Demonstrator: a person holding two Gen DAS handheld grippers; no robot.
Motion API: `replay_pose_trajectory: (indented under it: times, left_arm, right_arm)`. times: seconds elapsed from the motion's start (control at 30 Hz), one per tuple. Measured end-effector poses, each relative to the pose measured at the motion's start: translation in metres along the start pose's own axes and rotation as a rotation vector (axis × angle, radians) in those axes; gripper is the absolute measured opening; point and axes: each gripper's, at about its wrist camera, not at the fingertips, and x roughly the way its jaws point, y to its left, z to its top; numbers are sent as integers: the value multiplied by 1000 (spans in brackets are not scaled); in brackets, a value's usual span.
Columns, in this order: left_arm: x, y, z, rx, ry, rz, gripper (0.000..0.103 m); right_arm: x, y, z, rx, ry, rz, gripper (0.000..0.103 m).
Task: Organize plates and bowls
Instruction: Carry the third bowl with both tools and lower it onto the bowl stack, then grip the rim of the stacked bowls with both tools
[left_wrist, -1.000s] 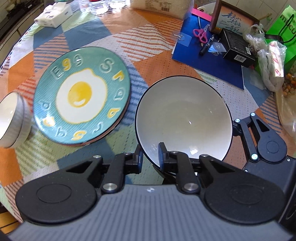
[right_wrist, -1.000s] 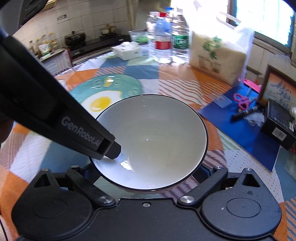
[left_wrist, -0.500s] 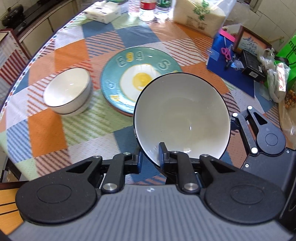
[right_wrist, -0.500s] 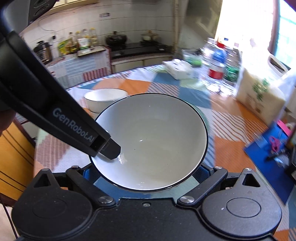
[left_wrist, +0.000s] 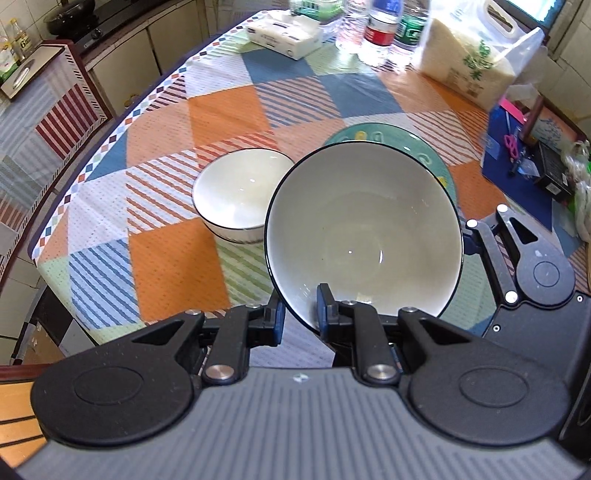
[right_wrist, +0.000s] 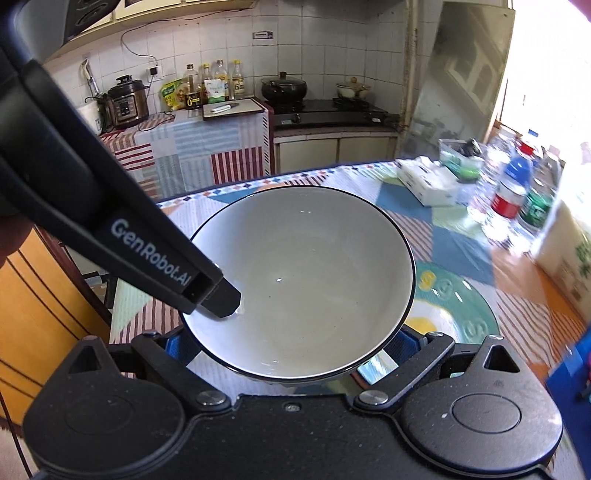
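Observation:
My left gripper (left_wrist: 299, 314) is shut on the near rim of a large white bowl with a black rim (left_wrist: 364, 240) and holds it above the table. My right gripper (right_wrist: 284, 343) is spread wide under the same large bowl (right_wrist: 306, 280), its blue pads (right_wrist: 408, 341) at the bowl's sides; whether they press on it is unclear. The left gripper's finger (right_wrist: 214, 295) reaches into the bowl in the right wrist view. A small white bowl (left_wrist: 240, 192) stands on the cloth to the left. A teal egg plate (left_wrist: 388, 142) lies behind the large bowl and shows in the right wrist view (right_wrist: 458, 310).
A checked tablecloth (left_wrist: 177, 258) covers the table, its edge at the left. At the far side are a tissue box (left_wrist: 284, 27), water bottles (left_wrist: 380, 26) and a rice bag (left_wrist: 472, 62). A blue folder with scissors (left_wrist: 513, 144) lies at the right.
Both grippers have carried the large bowl up and leftward. The small white bowl has come into view beside it, and the egg plate is now mostly hidden behind it.

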Motion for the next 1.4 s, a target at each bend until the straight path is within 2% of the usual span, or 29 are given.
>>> replay_pose_trajectory:
  times: [0.43,0.53,0.63,0.83,1.07,1.23,1.4]
  left_arm:
    - [27,50,42,41,-17,74,16]
    - [43,64,52,26,-3,55,16]
    - [60,73,59,12,9,38,16]
    - [84,73,65,43,34,73,16]
    - [97,80,70,38,67,77,17]
    - [107,73,70,75,66,133,19]
    - [113,73,65,78,50,129,19]
  right_arm:
    - [48,-5,28,35,-49,104,100]
    - [62,-7,31,38,-54,115,99]
    - [78,-9,32,47,-42,102,98]
    - [104,-12,35,69,21,86,98]
    - [114,-5,41,12,63,51,98]
    - [121,0,42,-32,84,4,98]
    - [122,0,39,-25,84,-10,98]
